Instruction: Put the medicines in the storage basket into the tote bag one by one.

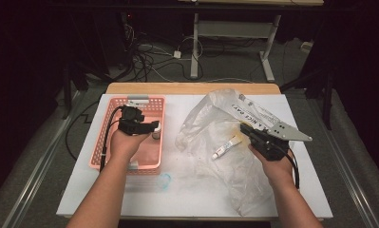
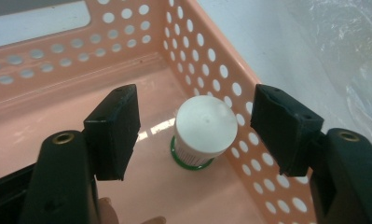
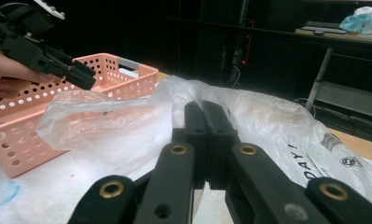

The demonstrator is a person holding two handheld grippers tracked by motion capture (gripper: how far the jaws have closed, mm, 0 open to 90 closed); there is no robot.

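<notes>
The left gripper (image 2: 195, 135) hangs inside the pink basket (image 2: 211, 60), jaws apart around the white-capped bottle (image 2: 203, 133) near the basket's right wall, not yet gripping. The right gripper (image 3: 206, 140), beside the basket, pinches the plastic bag (image 3: 127, 121). Bagging remains undone.

My left hand-held gripper (image 2: 195, 133) and my right hand-held gripper (image 3: 204, 144) were matte black, with blocky square pads on thick arms set with brass-ringed screw holes, a black cable looping from each, a perforated grey three-cornered plate topping the right one, and my forearms were unsleeved.
</notes>
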